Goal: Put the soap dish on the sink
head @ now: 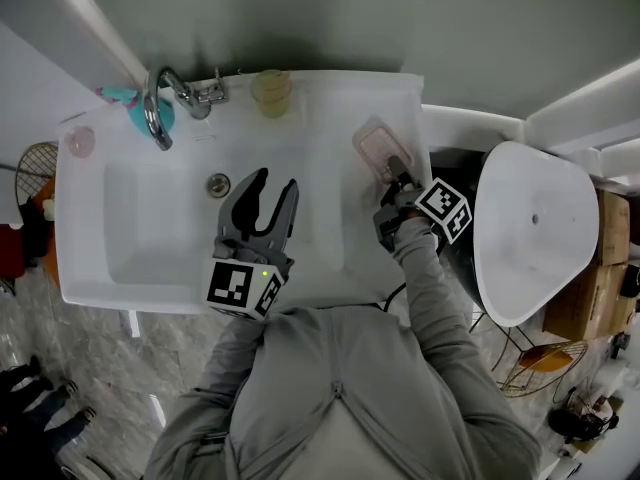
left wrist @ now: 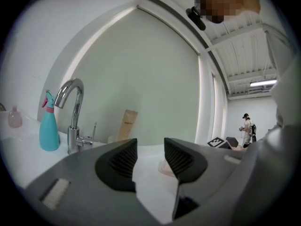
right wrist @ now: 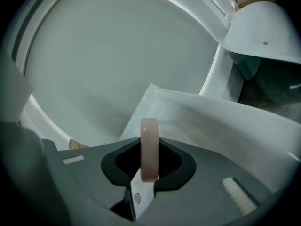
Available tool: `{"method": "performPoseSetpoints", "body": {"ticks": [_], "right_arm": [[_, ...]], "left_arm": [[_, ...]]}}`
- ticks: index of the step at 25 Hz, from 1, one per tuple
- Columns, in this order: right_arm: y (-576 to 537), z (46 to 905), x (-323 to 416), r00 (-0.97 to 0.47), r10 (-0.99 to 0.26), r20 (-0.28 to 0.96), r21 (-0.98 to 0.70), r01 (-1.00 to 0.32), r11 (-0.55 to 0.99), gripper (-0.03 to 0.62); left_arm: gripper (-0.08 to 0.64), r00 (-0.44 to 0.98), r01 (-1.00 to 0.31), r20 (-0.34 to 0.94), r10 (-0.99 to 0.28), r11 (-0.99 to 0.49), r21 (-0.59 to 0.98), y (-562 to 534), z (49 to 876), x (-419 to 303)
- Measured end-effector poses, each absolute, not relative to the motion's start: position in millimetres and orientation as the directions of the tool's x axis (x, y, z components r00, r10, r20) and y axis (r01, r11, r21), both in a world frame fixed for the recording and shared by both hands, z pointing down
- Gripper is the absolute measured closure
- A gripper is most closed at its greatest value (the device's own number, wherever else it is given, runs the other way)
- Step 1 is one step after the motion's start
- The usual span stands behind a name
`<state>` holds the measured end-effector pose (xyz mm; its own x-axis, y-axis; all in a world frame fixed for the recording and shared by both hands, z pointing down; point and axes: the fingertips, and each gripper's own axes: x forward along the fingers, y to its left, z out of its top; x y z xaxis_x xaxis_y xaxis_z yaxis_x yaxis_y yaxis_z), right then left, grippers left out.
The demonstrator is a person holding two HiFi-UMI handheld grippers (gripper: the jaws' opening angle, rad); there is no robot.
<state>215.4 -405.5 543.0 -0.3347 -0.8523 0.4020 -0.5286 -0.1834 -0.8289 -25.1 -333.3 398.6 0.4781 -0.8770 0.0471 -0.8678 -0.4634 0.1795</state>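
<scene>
Firmly, right tongs [right wrist: 149, 164] pinch the pink soap dish [head: 376, 148]; left tongs [left wrist: 150, 160] gape empty over the sink [head: 150, 273].

white sink [head: 80, 230]: chrome faucet [head: 160, 108] at the back edge, left of centre; teal spray bottle [head: 133, 106] just beside it, toward the back-left corner; small pink bottle [head: 80, 141] on the left ledge; yellowish cup [head: 271, 92] at mid back edge; pink soap dish [head: 376, 148] over the right ledge, contact unclear.

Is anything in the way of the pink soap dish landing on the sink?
Nothing visible. The right gripper holds the soap dish at the bare right ledge of the sink; the cup stands off to the side.
</scene>
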Motion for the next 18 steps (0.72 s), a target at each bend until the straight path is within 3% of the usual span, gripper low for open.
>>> {"method": "performPoseSetpoints", "body": {"ticks": [8, 13, 18], "right_arm": [[-415, 547, 212, -0.333, -0.823, 0.459, -0.754, -0.637, -0.162, 0.528], [-409, 550, 211, -0.310, -0.794, 0.522, -0.653, -0.744, -0.139, 0.444], [-403, 551, 215, -0.276, -0.766, 0.580, -0.555, -0.822, -0.125, 0.402]], "left_arm": [[0.368, 0.462, -0.876, 0.054, -0.885, -0.446, 0.185, -337, 403, -26], [0.368, 0.469, -0.871, 0.050, -0.882, -0.452, 0.193, -338, 405, -26], [0.368, 0.479, -0.865, 0.043, -0.877, -0.463, 0.193, -339, 404, -24]]}}
